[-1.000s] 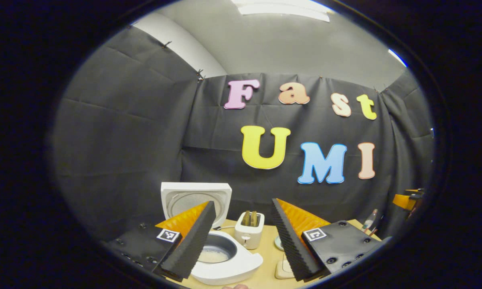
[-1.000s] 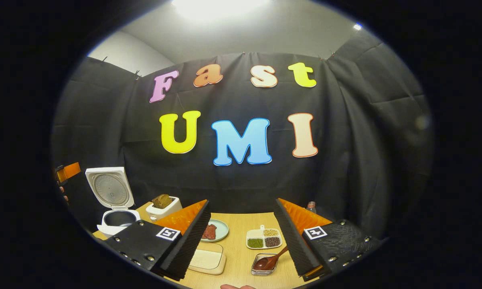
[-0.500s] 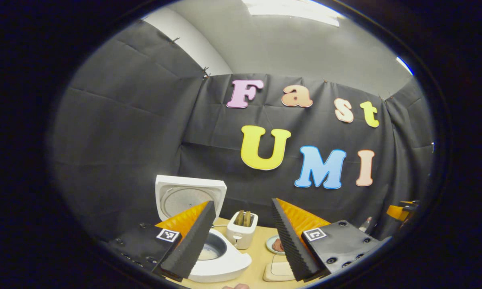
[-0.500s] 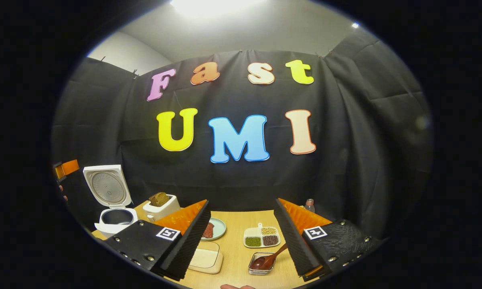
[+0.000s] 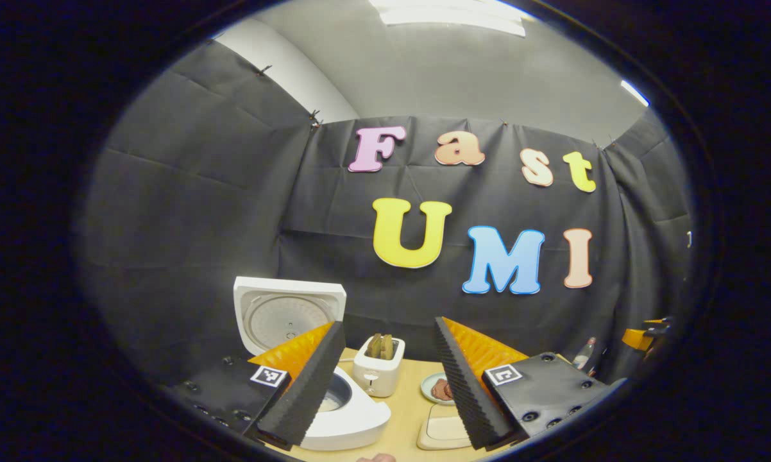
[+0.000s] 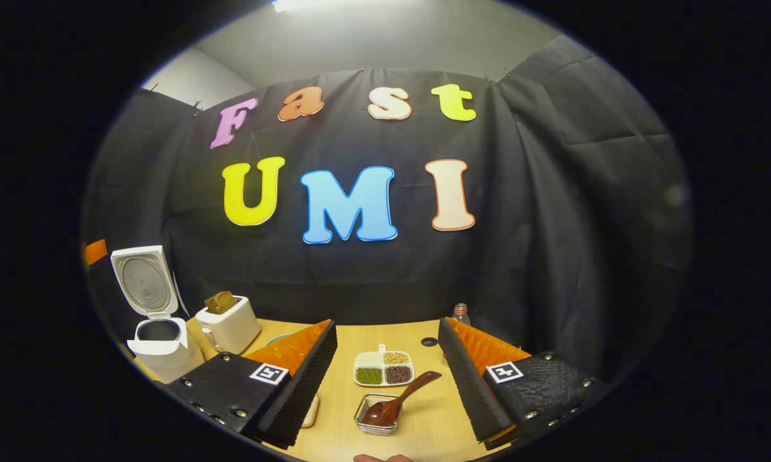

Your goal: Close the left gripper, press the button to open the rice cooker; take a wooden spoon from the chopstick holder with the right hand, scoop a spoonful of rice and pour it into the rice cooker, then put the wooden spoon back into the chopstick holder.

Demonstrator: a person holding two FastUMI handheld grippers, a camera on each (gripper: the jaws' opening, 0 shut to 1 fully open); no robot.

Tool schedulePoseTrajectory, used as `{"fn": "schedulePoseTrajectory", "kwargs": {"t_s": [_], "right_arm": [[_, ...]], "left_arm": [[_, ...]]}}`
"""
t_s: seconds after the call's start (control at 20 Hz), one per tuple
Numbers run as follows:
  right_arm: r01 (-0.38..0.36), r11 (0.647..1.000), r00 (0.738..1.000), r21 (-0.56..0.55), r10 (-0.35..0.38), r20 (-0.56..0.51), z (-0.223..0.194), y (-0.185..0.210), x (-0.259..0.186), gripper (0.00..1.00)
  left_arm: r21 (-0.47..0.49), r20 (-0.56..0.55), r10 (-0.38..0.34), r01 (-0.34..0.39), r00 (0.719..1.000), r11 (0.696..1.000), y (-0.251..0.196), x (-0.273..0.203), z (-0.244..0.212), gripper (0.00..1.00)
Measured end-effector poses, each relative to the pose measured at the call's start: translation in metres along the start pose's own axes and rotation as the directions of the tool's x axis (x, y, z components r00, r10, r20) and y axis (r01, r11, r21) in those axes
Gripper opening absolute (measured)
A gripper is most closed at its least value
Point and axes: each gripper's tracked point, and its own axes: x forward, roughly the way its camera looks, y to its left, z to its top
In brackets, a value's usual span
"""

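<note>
A: How is the left gripper (image 5: 385, 385) seen in the left gripper view?
B: It is held spread wide, nothing gripped between its fingers. Behind its lower-left finger the rice cooker (image 5: 344, 420) is seen with the lid (image 5: 289, 314) raised upright.

A: And the right gripper (image 6: 385, 385)?
B: It is likewise held released and empty, at the bottom of the right gripper view. Between its fingers, low in the centre of the frame, the wooden spoon (image 6: 398, 401) is seen lying with its bowl in a small wire holder (image 6: 376, 423), handle tilted up to the right.

A: What else is shown there?
B: A divided dish of grains (image 6: 383, 371) is placed just above the spoon. At the lower left the cooker (image 6: 158, 340) stands open, with a toaster (image 6: 228, 324) beside it on the wooden table (image 6: 424, 423).
</note>
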Motion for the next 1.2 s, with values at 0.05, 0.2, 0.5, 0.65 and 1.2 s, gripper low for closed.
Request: {"fn": "schedulePoseTrajectory", "kwargs": {"t_s": [0.05, 0.2, 0.5, 0.65, 1.2], "right_arm": [[0.007, 1.0, 1.0, 0.008, -0.007, -0.019, -0.011, -0.006, 0.004, 0.96], [0.022, 0.999, 0.997, 0.034, -0.02, -0.068, -0.043, -0.019, 0.021, 0.96], [0.051, 0.996, 0.988, 0.067, -0.04, -0.15, -0.097, -0.042, 0.059, 0.97], [0.06, 0.994, 0.981, 0.094, -0.042, -0.191, -0.121, -0.05, 0.076, 0.97], [0.034, 0.99, 0.954, 0.14, 0.01, -0.298, -0.179, -0.042, 0.143, 0.97]], "left_arm": [[0.009, -0.002, -0.004, 0.004, 1.0, 1.0, -0.005, 0.001, -0.001, 0.96], [0.047, -0.002, -0.02, 0.02, 1.0, 0.999, -0.022, -0.001, -0.001, 0.96], [0.115, 0.013, -0.004, 0.003, 1.0, 0.993, -0.045, -0.003, -0.003, 0.96], [0.152, -0.003, -0.007, 0.008, 1.0, 0.988, -0.053, -0.003, -0.01, 0.96], [0.174, -0.057, 0.059, -0.049, 0.997, 0.984, -0.052, 0.015, -0.031, 0.96]]}}
